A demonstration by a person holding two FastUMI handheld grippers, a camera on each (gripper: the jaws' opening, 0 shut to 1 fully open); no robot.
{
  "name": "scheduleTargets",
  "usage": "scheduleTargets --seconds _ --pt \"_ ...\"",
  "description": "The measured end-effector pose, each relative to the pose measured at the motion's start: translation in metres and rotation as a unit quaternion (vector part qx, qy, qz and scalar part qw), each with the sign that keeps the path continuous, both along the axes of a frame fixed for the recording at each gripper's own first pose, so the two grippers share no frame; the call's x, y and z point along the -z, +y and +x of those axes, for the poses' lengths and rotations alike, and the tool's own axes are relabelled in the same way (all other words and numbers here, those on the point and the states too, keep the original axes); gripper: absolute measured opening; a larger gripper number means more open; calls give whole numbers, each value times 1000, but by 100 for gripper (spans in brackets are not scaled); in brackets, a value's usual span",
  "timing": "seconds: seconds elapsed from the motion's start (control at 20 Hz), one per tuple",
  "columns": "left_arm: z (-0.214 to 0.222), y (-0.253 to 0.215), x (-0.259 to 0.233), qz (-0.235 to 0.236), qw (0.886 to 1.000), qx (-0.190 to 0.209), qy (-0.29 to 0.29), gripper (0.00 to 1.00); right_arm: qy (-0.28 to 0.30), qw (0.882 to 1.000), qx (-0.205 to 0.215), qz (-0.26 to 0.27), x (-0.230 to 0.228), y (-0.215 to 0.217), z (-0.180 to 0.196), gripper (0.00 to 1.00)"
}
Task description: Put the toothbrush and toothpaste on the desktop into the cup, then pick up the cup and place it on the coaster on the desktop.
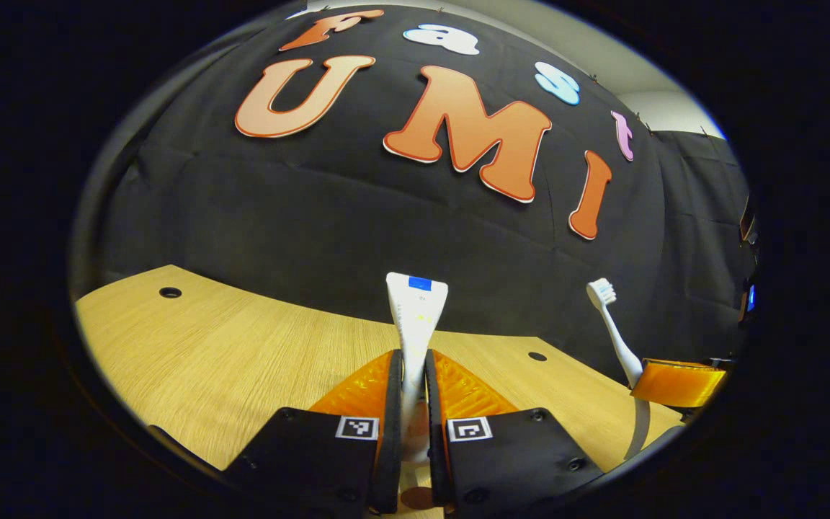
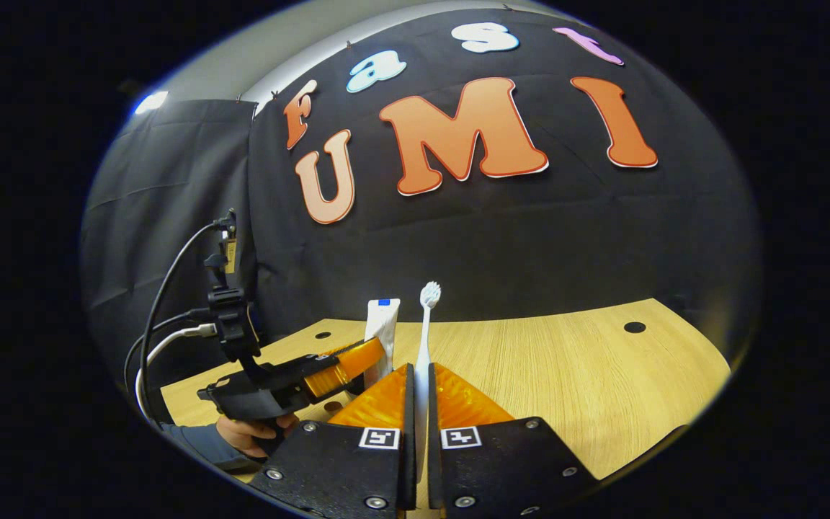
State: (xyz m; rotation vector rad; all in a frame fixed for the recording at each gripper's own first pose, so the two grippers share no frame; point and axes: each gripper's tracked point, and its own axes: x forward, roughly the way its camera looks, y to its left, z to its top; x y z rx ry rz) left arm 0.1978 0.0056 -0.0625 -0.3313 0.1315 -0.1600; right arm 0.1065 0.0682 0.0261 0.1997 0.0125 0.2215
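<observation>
Toothpaste [image 1: 416,317] clamped upright between the jaws of the left gripper [image 1: 415,404], flat crimped end up, well above the desktop [image 1: 242,346]. Toothbrush [image 2: 426,339] pinched the same way by the right gripper [image 2: 420,411], bristles up, handle running down between the two fingers and out of sight below them. Seen from the left gripper view, same toothbrush [image 1: 613,331] off to the right, standing in the far gripper's grip; from the right gripper view, same toothpaste [image 2: 381,339] just left of the brush, close beside it but apart, with a hand [image 2: 246,432] under the left tool and cables trailing from its back.

Probably held vertical for a straight drop into the cup (a judgement from the task, not a thing seen): lower ends down, tall ends free, both items side by side so either can go in first without crossing over.

Cup and coaster not to be made out from either camera. A round brownish patch low between the left fingers, too cut off to name. Lower part of the tube masked by the fingers. Two dark holes in the wooden top, far side.
</observation>
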Motion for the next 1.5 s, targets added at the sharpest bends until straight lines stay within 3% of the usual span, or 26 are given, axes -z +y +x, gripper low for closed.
scheduleTargets --seconds 0.4,0.55,0.75,0.85,0.9,1.1,1.5 --pt "-29 9 17 10 1000 -3 25 23 -53 998 -11 28 -27 13 11 7" --pt "-45 11 1 27 1000 1 -3 25 -61 997 -13 38 -30 18 20 7" --pt "-64 15 -6 39 999 -2 -14 41 -92 994 -20 56 -42 28 31 7" --pt "-70 25 -15 50 998 -15 -23 59 -122 991 -17 50 -52 32 38 7" --pt "-73 28 -18 56 998 -19 -26 63 -136 989 -19 50 -55 34 40 7" --pt "-91 39 -27 70 996 -27 -40 67 -162 984 -31 67 -58 43 51 7" --pt "-100 64 -21 85 994 -57 -37 69 -158 982 -27 96 -38 51 88 7"
